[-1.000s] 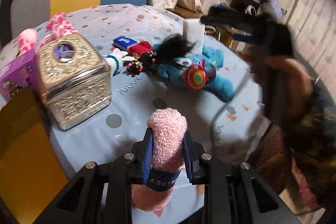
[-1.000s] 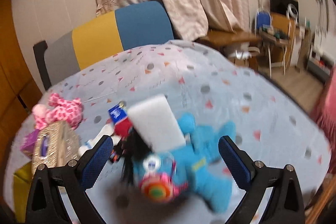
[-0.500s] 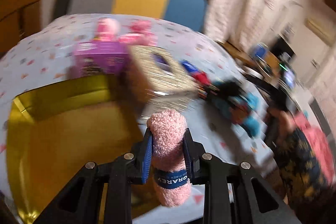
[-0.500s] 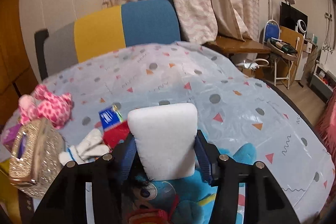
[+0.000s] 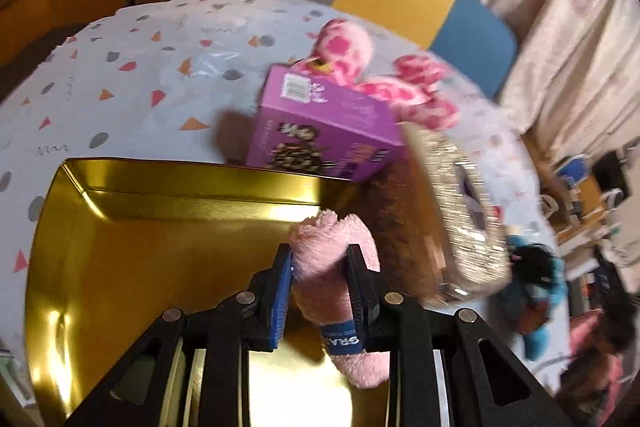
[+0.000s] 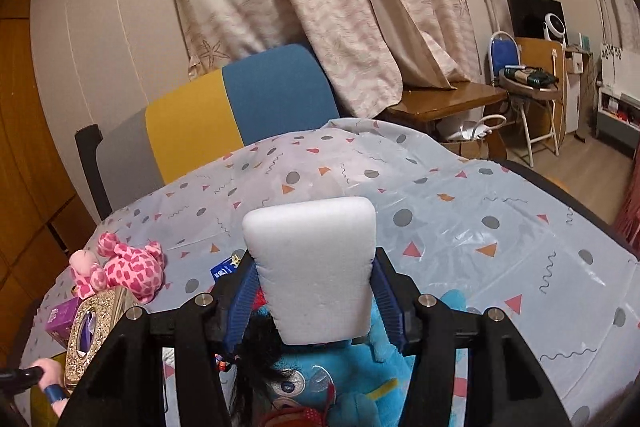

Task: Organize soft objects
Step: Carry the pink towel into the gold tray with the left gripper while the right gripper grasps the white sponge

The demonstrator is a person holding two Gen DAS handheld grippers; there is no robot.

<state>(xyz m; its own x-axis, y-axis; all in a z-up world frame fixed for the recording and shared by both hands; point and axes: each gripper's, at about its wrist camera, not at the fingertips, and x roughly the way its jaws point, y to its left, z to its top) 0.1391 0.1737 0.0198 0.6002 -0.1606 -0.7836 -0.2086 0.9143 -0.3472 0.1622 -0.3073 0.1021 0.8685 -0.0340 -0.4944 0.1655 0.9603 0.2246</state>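
Note:
My left gripper [image 5: 320,267] is shut on a rolled pink fuzzy sock [image 5: 338,291] with a blue label band, held above the right part of a gold tray [image 5: 160,239]. My right gripper [image 6: 314,291] is shut on a white foam sponge [image 6: 314,267], held above a blue plush doll [image 6: 360,379] with black hair. The blue doll also shows at the right of the left wrist view [image 5: 536,291]. A pink spotted plush [image 5: 372,75] lies behind a purple box; it also shows at the left of the right wrist view [image 6: 124,267].
A purple box [image 5: 324,131] stands at the tray's far edge. A glittery gold tissue box [image 5: 464,215] sits right of the tray; it also shows in the right wrist view [image 6: 96,331]. A grey, yellow and blue chair [image 6: 224,119] stands behind the table. The patterned tablecloth [image 6: 460,219] stretches right.
My left gripper has swung left with the pink sock, from over the tablecloth to above the gold tray. My right gripper has closed on the white sponge and lifted it.

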